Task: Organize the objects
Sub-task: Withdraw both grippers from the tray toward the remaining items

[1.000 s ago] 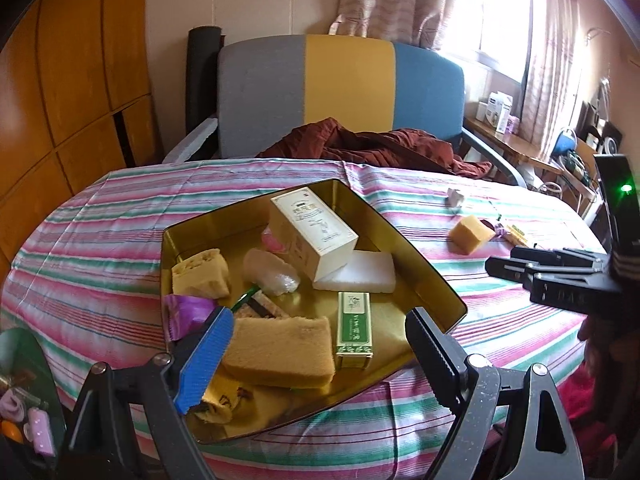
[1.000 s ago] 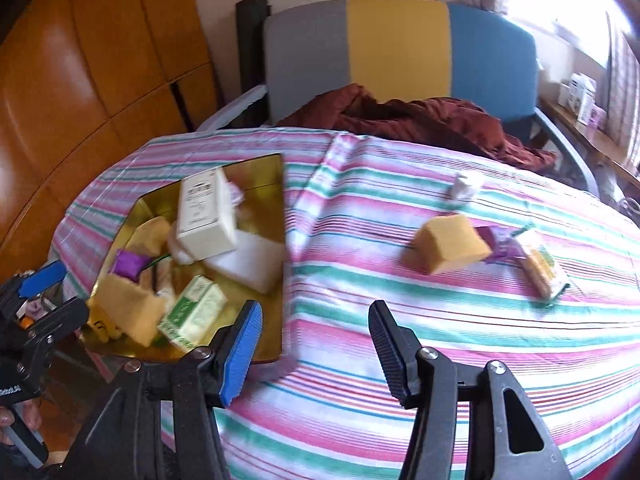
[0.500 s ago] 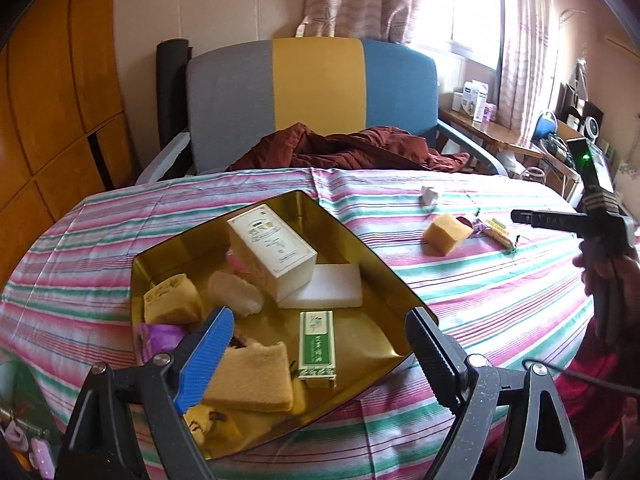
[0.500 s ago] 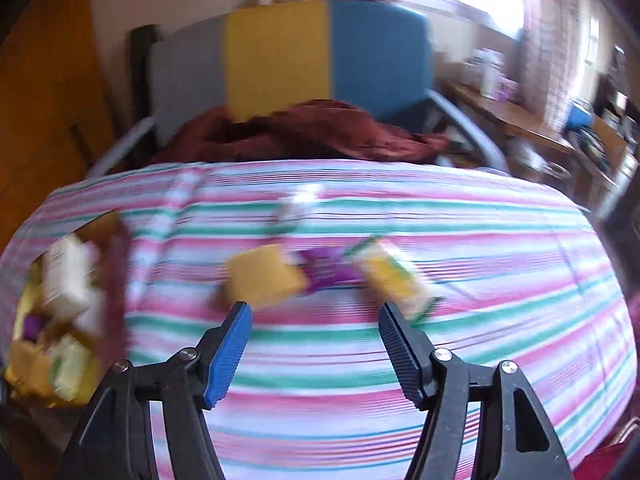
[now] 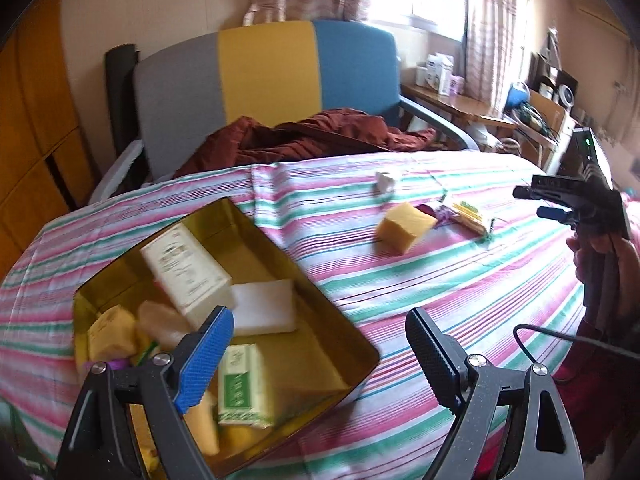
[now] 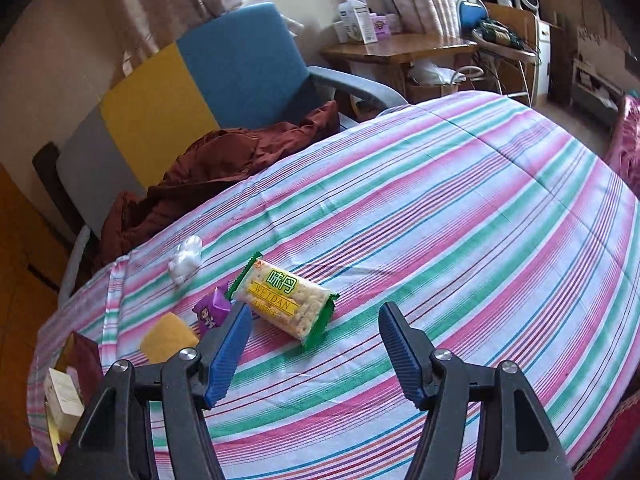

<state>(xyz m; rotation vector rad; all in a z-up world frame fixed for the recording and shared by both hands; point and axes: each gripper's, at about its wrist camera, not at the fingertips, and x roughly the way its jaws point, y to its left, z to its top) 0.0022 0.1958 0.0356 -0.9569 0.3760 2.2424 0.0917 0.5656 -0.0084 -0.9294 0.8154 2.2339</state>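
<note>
A gold tin tray (image 5: 328, 316) on the striped table holds a cream box (image 5: 184, 270), a white block (image 5: 264, 306), a green-and-white box (image 5: 242, 384) and yellow sponges. My left gripper (image 5: 320, 354) is open and empty above the tray's near right corner. On the cloth lie a yellow sponge (image 5: 404, 226) (image 6: 168, 338), a purple packet (image 6: 212, 310), a green-edged cracker pack (image 6: 286, 300) (image 5: 468, 214) and a white wad (image 6: 186, 258) (image 5: 385, 181). My right gripper (image 6: 316, 348) is open and empty just in front of the cracker pack; it also shows in the left wrist view (image 5: 560, 200).
A grey, yellow and blue chair (image 5: 264, 80) with a dark red cloth (image 5: 304, 136) stands behind the table. A wooden desk (image 6: 400, 50) with boxes is at the back right. The table's right edge (image 6: 624, 216) drops off near a pink-covered seat.
The left gripper has swung right, so the tray now sits at lower left. The right gripper has moved right and forward from the tray side to the cracker pack.
</note>
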